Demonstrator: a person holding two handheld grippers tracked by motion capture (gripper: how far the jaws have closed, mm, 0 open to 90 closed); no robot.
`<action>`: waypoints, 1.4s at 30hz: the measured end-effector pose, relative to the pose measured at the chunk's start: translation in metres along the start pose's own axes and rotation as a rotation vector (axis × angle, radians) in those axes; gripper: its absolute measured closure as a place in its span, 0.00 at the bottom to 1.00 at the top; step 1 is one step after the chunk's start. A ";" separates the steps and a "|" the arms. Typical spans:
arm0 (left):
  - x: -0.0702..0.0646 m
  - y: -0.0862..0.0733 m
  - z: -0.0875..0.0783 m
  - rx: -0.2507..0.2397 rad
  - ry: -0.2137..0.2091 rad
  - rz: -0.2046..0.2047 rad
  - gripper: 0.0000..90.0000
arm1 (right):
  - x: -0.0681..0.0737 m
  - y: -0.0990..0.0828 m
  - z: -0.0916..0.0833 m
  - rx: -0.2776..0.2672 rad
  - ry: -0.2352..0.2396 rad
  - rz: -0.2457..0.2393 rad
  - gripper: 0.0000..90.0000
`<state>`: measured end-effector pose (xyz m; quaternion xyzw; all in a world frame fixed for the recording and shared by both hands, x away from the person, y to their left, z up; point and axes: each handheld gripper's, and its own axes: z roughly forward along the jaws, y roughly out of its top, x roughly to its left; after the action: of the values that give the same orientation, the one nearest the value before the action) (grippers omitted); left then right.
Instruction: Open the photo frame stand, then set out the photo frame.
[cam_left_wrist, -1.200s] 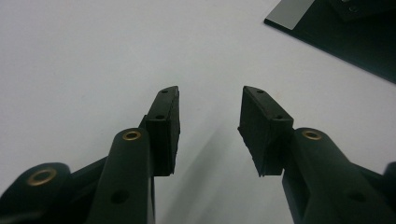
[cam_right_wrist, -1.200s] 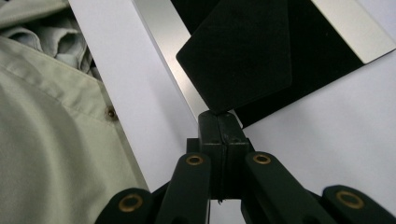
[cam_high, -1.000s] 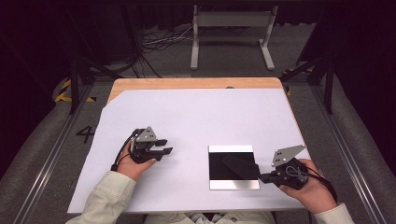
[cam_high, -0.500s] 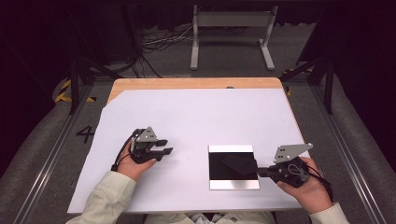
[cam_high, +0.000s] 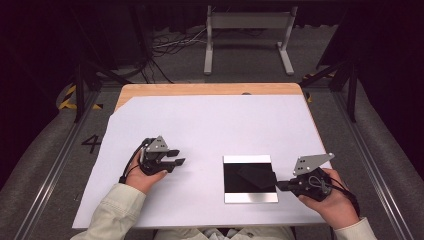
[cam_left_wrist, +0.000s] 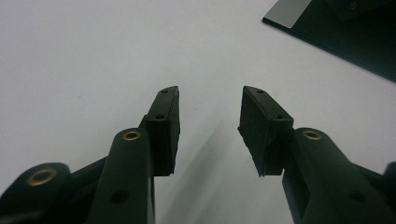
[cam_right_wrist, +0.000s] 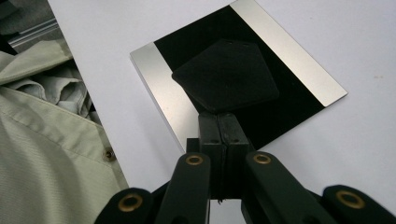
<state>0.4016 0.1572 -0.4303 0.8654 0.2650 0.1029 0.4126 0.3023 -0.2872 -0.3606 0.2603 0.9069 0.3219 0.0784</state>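
Item: square plate with a glossy black centre and a brushed silver strip along two opposite edges (cam_high: 250, 178), lying flat on the white-covered surface (cam_high: 215, 130), lower right of centre in the high view. Its black face mirrors a dark five-sided shape. In the right gripper view the plate (cam_right_wrist: 243, 70) fills the upper middle of the frame, turned diagonally, its strips running toward the upper left and lower right. In the left gripper view one corner of it (cam_left_wrist: 345, 28) shows at the upper right.

Right tool (cam_high: 281, 185): held in the right hand (cam_high: 330, 197) at the lower right of the high view, tip at the plate's right edge, grey three-cornered plate on top. In its own view the right tool (cam_right_wrist: 223, 122) has its jaws pressed together with no gap, pointing at the plate's near edge; whether they touch it cannot be told.

Left tool (cam_high: 176, 157): held in the left hand (cam_high: 145, 175) at the lower left, well apart from the plate, pointing right. In its own view the left tool (cam_left_wrist: 210, 100) is released, jaws spread over bare white surface with nothing between them.

Other: pale sleeve (cam_high: 112, 215) at the bottom left; pale buttoned shirt (cam_right_wrist: 42, 154) at the left of the right gripper view.
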 end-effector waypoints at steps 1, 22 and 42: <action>0.000 0.000 0.000 0.000 -0.001 0.002 0.65 | 0.000 0.000 -0.001 0.003 -0.006 -0.001 1.00; 0.000 -0.001 0.001 0.005 0.002 -0.003 0.65 | -0.013 0.004 -0.011 -0.028 -0.144 0.101 0.85; 0.000 -0.002 0.001 0.011 0.005 -0.001 0.65 | -0.034 0.022 -0.009 -0.064 -0.112 0.199 0.72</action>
<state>0.4008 0.1573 -0.4326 0.8673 0.2669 0.1033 0.4073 0.3375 -0.2955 -0.3405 0.3641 0.8599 0.3420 0.1051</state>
